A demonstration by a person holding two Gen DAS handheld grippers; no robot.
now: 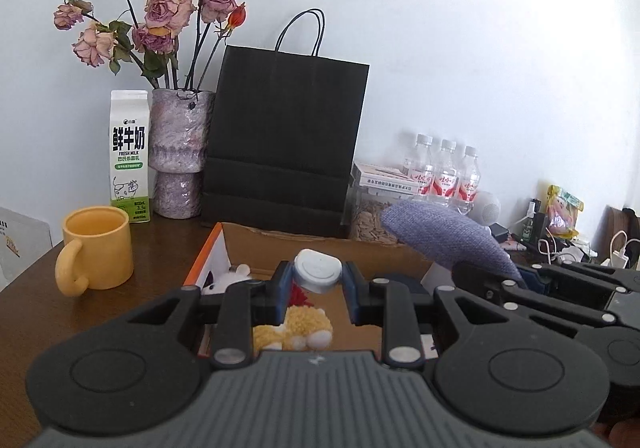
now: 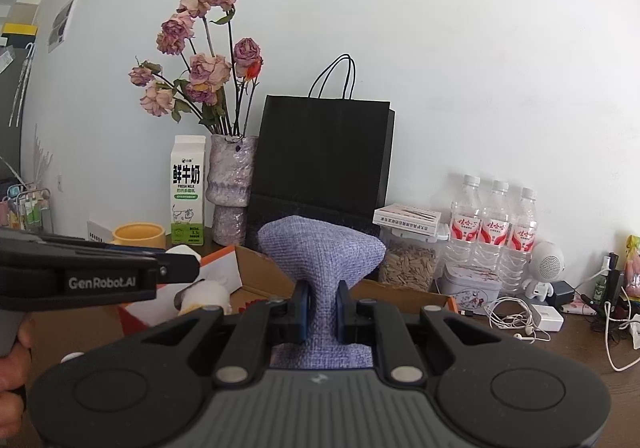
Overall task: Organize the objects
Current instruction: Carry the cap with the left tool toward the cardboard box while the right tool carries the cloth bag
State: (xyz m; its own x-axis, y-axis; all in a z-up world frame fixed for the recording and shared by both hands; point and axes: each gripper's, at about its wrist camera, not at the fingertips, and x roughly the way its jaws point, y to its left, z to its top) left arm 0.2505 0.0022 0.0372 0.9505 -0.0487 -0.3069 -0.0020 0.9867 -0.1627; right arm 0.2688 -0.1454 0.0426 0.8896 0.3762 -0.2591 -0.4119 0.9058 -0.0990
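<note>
While the left gripper (image 1: 318, 275) pinches a white disc (image 1: 318, 271) | right gripper (image 2: 322, 302) clamps purple fabric pouch (image 2: 320, 252) | milk carton (image 1: 130, 156) reads "FRESH MILK"

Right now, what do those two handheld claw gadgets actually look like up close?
Both look alike: the left gripper and right gripper have matte black linkage arms with silver rivets, blue pads inside the fingers, round black discs either side and a ribbed grey body. White GenRobot.AI lettering marks the left one's side. No cables show.
</note>
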